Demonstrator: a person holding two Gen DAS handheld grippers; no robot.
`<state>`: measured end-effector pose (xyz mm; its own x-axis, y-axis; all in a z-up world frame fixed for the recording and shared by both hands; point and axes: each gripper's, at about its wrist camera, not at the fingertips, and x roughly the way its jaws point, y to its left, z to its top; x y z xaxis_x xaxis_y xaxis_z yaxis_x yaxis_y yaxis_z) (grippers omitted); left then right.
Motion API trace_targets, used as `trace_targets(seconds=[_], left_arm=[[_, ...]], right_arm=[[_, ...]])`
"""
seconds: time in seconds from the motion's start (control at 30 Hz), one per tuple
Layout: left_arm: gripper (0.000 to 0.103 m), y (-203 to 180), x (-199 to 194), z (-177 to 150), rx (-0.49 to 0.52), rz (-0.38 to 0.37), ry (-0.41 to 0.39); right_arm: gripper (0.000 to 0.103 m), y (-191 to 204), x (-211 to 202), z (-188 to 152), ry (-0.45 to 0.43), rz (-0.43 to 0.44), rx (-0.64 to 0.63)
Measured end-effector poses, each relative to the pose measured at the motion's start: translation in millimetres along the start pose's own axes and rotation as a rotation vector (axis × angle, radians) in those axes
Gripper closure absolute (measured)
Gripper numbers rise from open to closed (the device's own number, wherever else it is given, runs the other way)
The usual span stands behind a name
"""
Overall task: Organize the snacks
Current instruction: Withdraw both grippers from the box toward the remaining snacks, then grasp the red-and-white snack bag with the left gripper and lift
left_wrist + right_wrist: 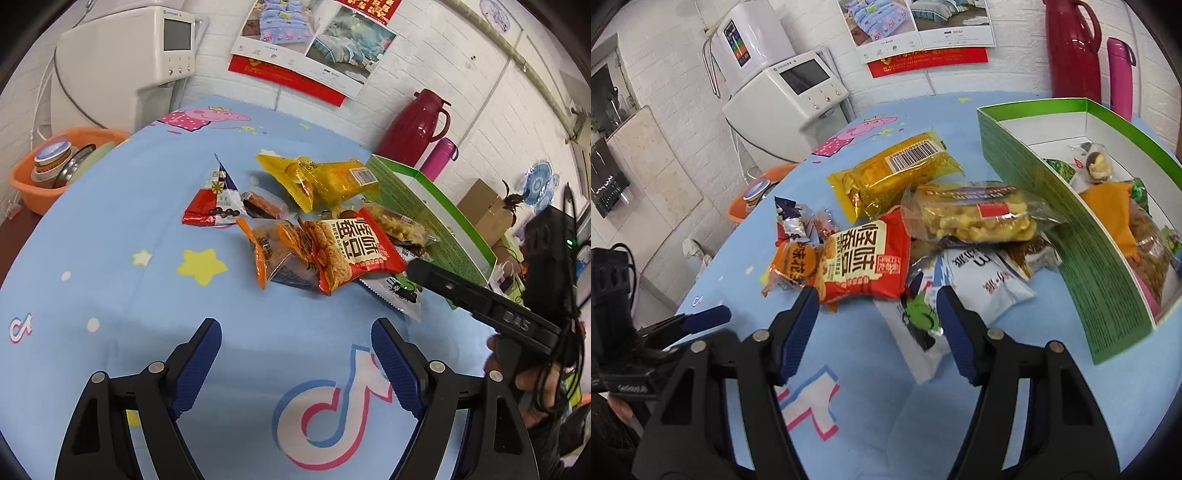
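Green-walled cardboard box (pixel 1108 258) stands at the right edge of the blue tablecloth (pixel 110 295) and already holds several snacks: an orange packet (pixel 1108 210), a chocolate-and-cream piece (pixel 1097 162) and green wrappers.

Remaining work, judged from the layout: a pile of packets lies on the cloth just beside the box wall. It includes the yellow packet (pixel 897 177), the red packet (pixel 864 258), the clear bag of puffed pieces (pixel 975 218), the white pouch (pixel 986 280) and the triangular red-and-blue packet (pixel 216 201).

Left gripper (pixel 295 332) hovers released over bare cloth, nothing between its jaws. Right gripper (pixel 877 299) is spread wide, empty, with its tips at the near edge of the pile.

The task appears partly complete.
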<state>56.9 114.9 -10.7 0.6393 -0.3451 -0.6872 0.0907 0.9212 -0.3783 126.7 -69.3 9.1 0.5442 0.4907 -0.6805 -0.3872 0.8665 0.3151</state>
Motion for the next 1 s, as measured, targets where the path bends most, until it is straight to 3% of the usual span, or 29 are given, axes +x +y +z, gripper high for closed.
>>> trace_targets(seconds=[0.07, 0.13, 0.17, 0.2, 0.27, 0.5, 0.7, 0.8, 1.0], left_arm=[[0.019, -0.2, 0.4, 1.3, 0.004, -0.021, -0.005], [0.033, -2.8, 3.7, 4.5, 0.017, -0.048, -0.001], [0.036, -5.6, 6.3, 6.9, 0.021, -0.066, 0.006], [0.038, -8.0, 9.2, 9.2, 0.026, -0.083, 0.011], [0.041, -13.6, 14.6, 13.4, 0.038, -0.097, 0.016], [0.041, -28.6, 40.3, 18.9, 0.038, -0.146, 0.064], [0.041, -31.2, 72.2, 25.4, 0.001, -0.153, 0.13], [0.041, -24.4, 79.2, 31.1, -0.028, -0.159, 0.141], [0.041, -12.1, 83.4, 34.6, -0.07, -0.222, 0.152]], right_arm=[[0.039, -1.9, 14.2, 8.0, 0.012, -0.006, 0.003], [0.041, -0.3, 26.2, 12.7, 0.006, -0.005, -0.011], [0.051, 1.8, 32.2, 13.5, 0.019, -0.017, -0.022], [0.07, 3.3, 37.3, 13.2, 0.038, -0.02, -0.034], [0.073, 5.1, 38.8, 9.5, 0.047, -0.013, -0.051], [0.098, -11.5, -7.3, -15.5, 0.019, 0.035, -0.005], [0.093, -17.4, -18.1, -24.7, 0.016, 0.047, 0.006], [0.08, -18.8, -20.6, -18.1, -0.008, 0.048, 0.017], [0.07, -13.3, -6.7, -8.9, 0.016, 0.072, -0.016]])
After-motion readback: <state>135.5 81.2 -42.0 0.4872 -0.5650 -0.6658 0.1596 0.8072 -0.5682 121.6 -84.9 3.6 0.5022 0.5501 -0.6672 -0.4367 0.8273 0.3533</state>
